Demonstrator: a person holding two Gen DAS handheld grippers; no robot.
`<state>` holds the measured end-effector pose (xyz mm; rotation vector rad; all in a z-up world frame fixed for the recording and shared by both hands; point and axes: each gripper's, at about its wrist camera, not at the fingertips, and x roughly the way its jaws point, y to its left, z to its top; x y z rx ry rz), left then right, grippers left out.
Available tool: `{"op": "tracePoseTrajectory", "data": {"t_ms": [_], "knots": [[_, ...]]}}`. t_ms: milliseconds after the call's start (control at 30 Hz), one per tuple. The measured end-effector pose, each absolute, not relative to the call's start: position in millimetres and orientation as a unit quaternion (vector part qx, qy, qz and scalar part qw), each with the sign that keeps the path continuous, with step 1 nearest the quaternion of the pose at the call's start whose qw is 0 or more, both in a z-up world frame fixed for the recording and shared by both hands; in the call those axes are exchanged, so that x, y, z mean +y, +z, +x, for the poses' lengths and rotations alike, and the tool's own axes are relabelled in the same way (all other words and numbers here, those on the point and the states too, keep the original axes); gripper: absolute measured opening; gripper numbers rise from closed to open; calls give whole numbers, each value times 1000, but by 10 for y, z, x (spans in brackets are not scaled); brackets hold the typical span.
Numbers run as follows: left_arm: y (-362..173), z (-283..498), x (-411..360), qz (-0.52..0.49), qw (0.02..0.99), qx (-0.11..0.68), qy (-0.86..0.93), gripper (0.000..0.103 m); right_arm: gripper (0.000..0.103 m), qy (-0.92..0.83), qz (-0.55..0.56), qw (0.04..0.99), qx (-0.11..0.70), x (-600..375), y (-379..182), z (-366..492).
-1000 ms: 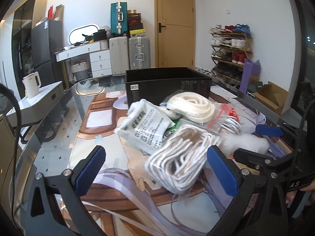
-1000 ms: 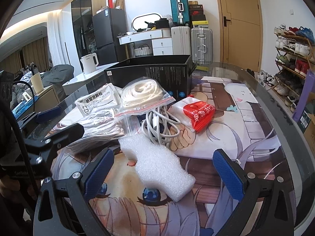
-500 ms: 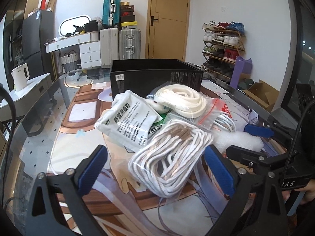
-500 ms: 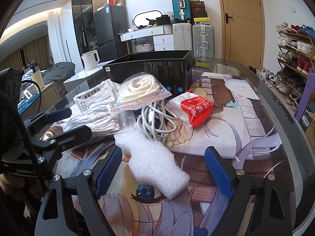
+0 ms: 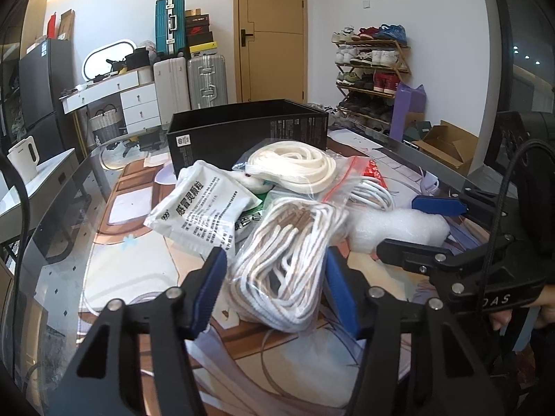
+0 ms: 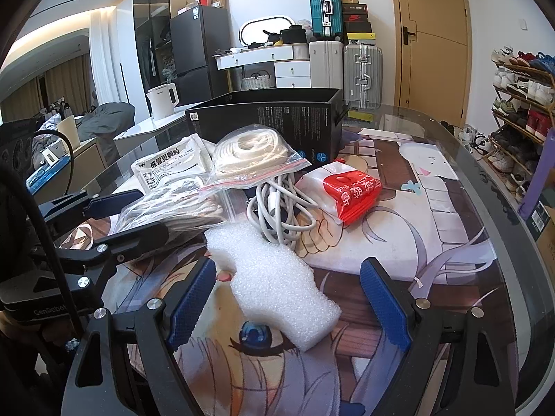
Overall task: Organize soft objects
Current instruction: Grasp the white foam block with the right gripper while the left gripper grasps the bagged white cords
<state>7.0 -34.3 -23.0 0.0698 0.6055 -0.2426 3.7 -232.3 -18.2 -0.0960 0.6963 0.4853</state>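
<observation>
A clear bag of white-and-brown cords (image 5: 288,270) lies at the front of a pile on the table mat. My left gripper (image 5: 274,289) straddles it, jaws closing, and both blue pads touch the bag's sides. From the right wrist view, the left gripper (image 6: 126,222) has the same cord bag (image 6: 173,204) between its fingers. A white foam block (image 6: 277,284) lies between the fingers of my right gripper (image 6: 286,306), which is open, with a gap on the right side. Behind the pile stands an open black box (image 5: 242,135).
The pile also holds a white medicine packet (image 5: 204,208), a zip bag of cream rope (image 5: 295,166), a coiled white cable (image 6: 277,204) and a red-and-white packet (image 6: 353,194). The glass table's curved edge (image 6: 499,187) runs along the right. A person's hand (image 5: 503,315) holds the right gripper.
The left gripper's jaws have come in from wide apart onto the cord bag. The right gripper's jaws narrowed a little around the foam early on, then held still.
</observation>
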Motion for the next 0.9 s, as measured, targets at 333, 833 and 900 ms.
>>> {"op": "tracePoseTrajectory", "data": {"t_ms": [333,833,900], "knots": [[-209,-3,-309,41,945,298,-129,42,87,239,-48,909,337,-2322,-179,29],[-202,0,-265,35,944,303,-123,51,48,272,-67,902,330,-2263,-157,-105],[-212,22,-264,35,943,307,-122,53,46,276,-68,900,330,-2258,-154,-115]]}}
